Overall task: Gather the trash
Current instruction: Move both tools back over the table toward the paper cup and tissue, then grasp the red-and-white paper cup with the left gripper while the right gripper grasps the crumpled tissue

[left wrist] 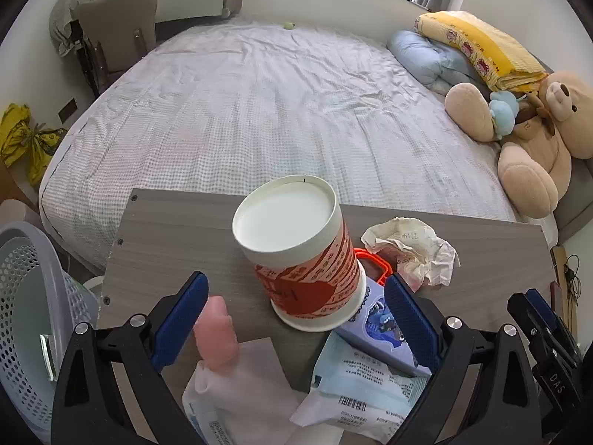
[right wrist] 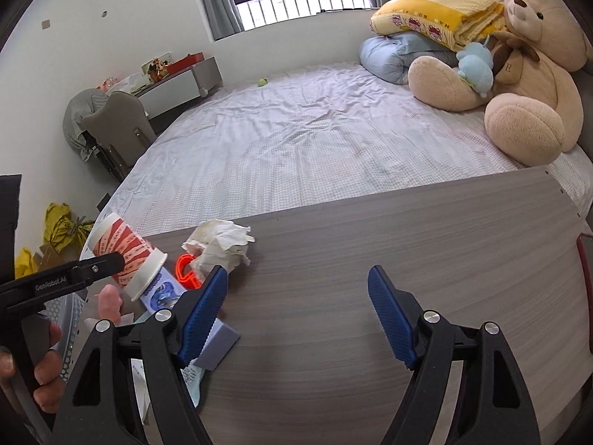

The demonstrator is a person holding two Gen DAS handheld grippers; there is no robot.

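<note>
A red and white paper cup [left wrist: 300, 256] stands upside down on the grey wooden table [left wrist: 178, 230]. My left gripper [left wrist: 296, 319] is open, its blue pads on either side of the cup's lower rim and not touching it. Around the cup lie a pink soft piece [left wrist: 217, 333], a small blue box [left wrist: 378, 330], printed packets [left wrist: 367, 389], an orange plastic piece [left wrist: 374, 263] and crumpled paper [left wrist: 411, 252]. My right gripper [right wrist: 298, 315] is open over bare table, with the crumpled paper [right wrist: 222, 244] and the cup [right wrist: 126, 256] to its left.
A white perforated basket [left wrist: 33, 296] stands left of the table, below its edge. A bed [left wrist: 259, 111] lies beyond the table, with a teddy bear [left wrist: 537, 141] and folded bedding. A red-edged flat object [right wrist: 585, 278] sits at the table's right edge. A hand [right wrist: 40, 371] holds the left gripper.
</note>
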